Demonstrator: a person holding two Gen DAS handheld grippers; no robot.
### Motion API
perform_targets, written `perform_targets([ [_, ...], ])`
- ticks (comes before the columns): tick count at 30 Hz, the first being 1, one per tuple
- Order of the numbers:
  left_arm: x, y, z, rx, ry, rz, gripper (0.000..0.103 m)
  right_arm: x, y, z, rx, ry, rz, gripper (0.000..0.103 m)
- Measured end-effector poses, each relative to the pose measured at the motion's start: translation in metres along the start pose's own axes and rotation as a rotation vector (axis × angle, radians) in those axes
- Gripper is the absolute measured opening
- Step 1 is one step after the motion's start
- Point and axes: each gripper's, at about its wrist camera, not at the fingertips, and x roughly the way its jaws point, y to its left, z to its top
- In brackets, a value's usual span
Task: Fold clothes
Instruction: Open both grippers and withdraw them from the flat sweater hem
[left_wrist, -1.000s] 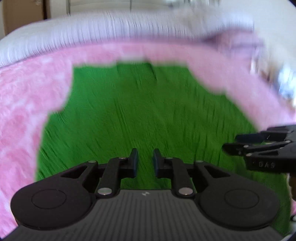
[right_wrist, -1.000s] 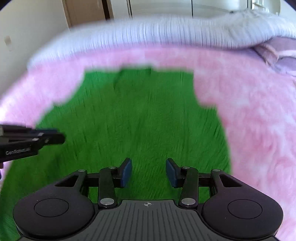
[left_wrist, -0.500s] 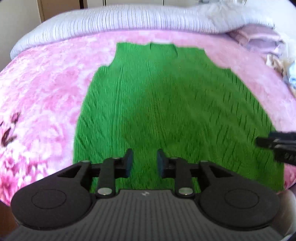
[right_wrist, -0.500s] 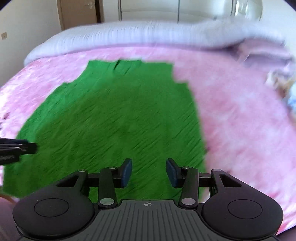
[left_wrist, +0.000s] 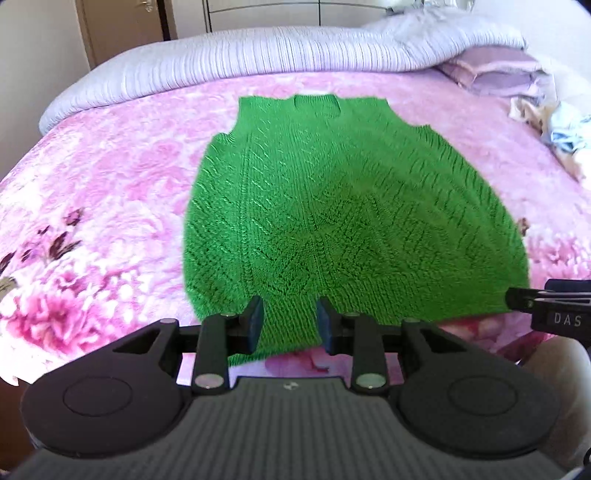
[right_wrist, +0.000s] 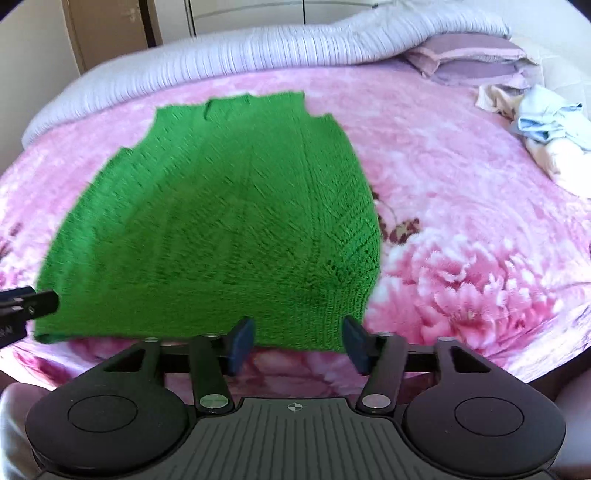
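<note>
A green knitted sleeveless sweater (left_wrist: 343, 206) (right_wrist: 221, 221) lies flat on the pink flowered blanket (left_wrist: 96, 206) (right_wrist: 461, 229), neck at the far end and hem toward me. My left gripper (left_wrist: 290, 321) hovers over the near hem left of its middle. Its jaws are opening, and the hem shows in the gap without the pads pressing it. My right gripper (right_wrist: 298, 341) hangs over the hem's right corner, jaws opening wider, nothing clamped. Each gripper's tip shows in the other's view: the right gripper (left_wrist: 546, 306), the left gripper (right_wrist: 26, 306).
A ribbed pale duvet (left_wrist: 258, 59) is bunched along the far side of the bed. Folded lilac bedding (right_wrist: 469, 59) and a heap of pale clothes (right_wrist: 546, 125) lie at the back right. Wardrobe doors (right_wrist: 110, 29) stand behind. The bed's near edge is just below the hem.
Both grippers have drawn back toward the near edge of the bed and risen, so the whole sweater now shows. Both pairs of jaws stand wider apart, the right ones most.
</note>
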Motion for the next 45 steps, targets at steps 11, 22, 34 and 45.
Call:
perform_targets([
  [11,-0.049,-0.010,-0.021,0.002,-0.054,0.000,0.041,-0.042,0.014,-0.015,-0.014,-0.039,0.043,0.084],
  [22,-0.077,-0.018,-0.035,0.021,-0.111,0.012,0.046,-0.066,0.021,-0.031,-0.041,-0.075,0.033,0.086],
  [34,-0.086,-0.001,-0.046,-0.017,-0.120,0.022,0.046,-0.077,0.038,-0.030,-0.098,-0.110,0.027,0.086],
  [45,-0.078,0.008,-0.040,-0.043,-0.102,0.034,0.047,-0.068,0.052,-0.020,-0.140,-0.104,0.038,0.087],
])
